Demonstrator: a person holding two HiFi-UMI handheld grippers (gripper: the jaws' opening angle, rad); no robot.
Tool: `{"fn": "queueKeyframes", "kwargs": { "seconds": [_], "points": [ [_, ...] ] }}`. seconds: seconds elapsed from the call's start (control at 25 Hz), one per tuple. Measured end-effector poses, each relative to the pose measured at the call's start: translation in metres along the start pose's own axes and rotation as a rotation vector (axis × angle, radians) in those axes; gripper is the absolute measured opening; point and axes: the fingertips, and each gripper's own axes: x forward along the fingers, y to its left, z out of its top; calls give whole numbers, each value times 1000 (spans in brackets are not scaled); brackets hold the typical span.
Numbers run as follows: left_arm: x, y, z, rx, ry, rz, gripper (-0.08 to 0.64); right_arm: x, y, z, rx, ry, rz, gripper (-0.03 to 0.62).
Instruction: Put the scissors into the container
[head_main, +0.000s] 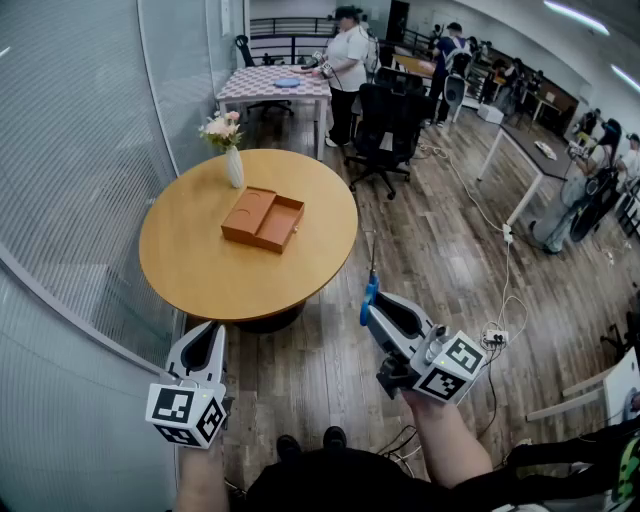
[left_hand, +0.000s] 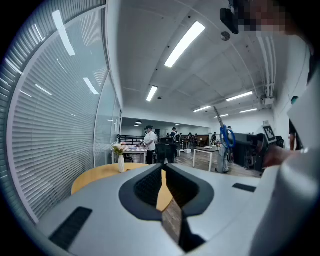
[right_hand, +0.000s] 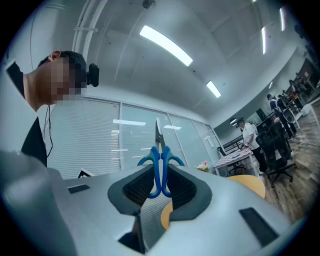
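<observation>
The blue-handled scissors (head_main: 370, 290) stand upright, blades up, with my right gripper (head_main: 368, 308) shut on their handles, held above the floor off the near right side of the round wooden table (head_main: 200, 270). In the right gripper view the scissors (right_hand: 160, 157) sit pinched between the pads of that gripper (right_hand: 161, 167). The orange-brown container (head_main: 263, 218), a shallow two-part tray, lies near the table's middle. My left gripper (head_main: 205, 330) hangs at the table's near edge, shut and empty (left_hand: 162, 167). The left gripper view catches the scissors (left_hand: 226, 136) at its right.
A white vase of flowers (head_main: 233, 165) stands at the table's far left, behind the container. A glass wall with blinds runs along the left. Black office chairs (head_main: 385, 125), a patterned table (head_main: 275, 85) with a person (head_main: 345, 60) beside it, and floor cables (head_main: 500, 335) lie beyond.
</observation>
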Motion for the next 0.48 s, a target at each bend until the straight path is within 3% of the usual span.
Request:
{"fn": "queueKeyframes", "kwargs": {
  "seconds": [0.48],
  "points": [
    [7, -5, -4, -11, 8, -13, 35, -5, -7, 0, 13, 2, -8, 97]
  ]
}}
